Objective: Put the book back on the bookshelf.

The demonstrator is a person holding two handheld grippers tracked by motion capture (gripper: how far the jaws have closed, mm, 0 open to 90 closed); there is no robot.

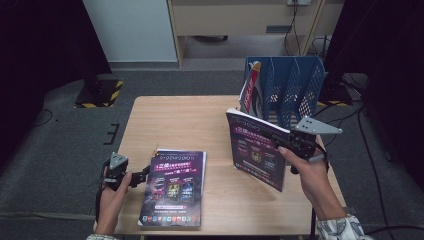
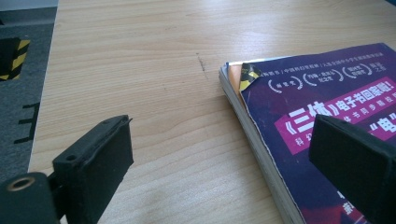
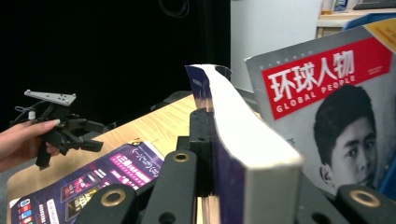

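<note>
Right gripper (image 1: 280, 137) clamps a thick purple-covered book (image 1: 257, 155) upright above the wooden table (image 1: 175, 120); left gripper (image 1: 142, 175) gapes wide.

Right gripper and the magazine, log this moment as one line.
right gripper: shut on purple magazine, upright | near blue file rack | left gripper: open

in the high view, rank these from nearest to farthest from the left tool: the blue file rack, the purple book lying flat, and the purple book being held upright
Measured from the left tool, at the table's near left corner:
1. Purple book lying flat: right beside it, on the table.
2. Purple book held upright: across the table, gripped by the right tool.
3. Blue file rack: far right corner, behind the held book.
</note>
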